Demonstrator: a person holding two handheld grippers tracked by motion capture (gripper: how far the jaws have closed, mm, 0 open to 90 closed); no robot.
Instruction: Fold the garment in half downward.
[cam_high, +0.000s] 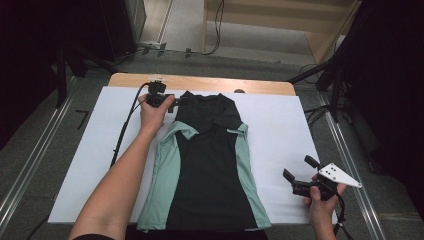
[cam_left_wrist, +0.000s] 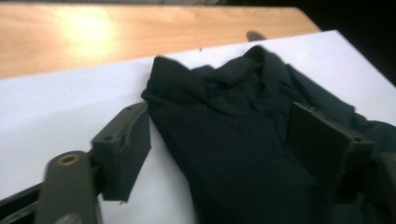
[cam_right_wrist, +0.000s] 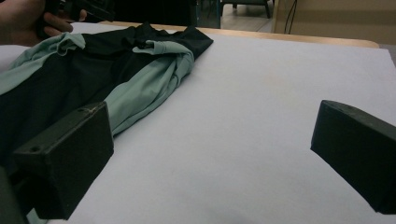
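**Left gripper at the shirt's shoulder, right gripper waiting aside**

A black short-sleeved shirt with mint-green side panels (cam_high: 210, 165) lies flat on a white sheet of paper (cam_high: 280, 130) that covers most of a light wooden table (cam_high: 200, 82). The collar end of the shirt points toward the far edge of the table, the hem toward the person, and both sleeves are folded in over the chest

The left gripper (cam_high: 175, 101), held in the person's left hand (cam_high: 155, 112), sits at the far left corner of the shirt, at the shoulder by the collar. In the left gripper view its jaws stand apart with the black cloth of the shoulder (cam_left_wrist: 233, 140) between them; one pad lies at the cloth's edge over the paper, the other over the fabric, and neither pad visibly presses on it, so the gripper is released

The right gripper (cam_high: 300, 172), in the right hand (cam_high: 322, 197), hovers over bare paper to the right of the shirt's lower half, well apart from it. Its jaws are spread wide with nothing between them
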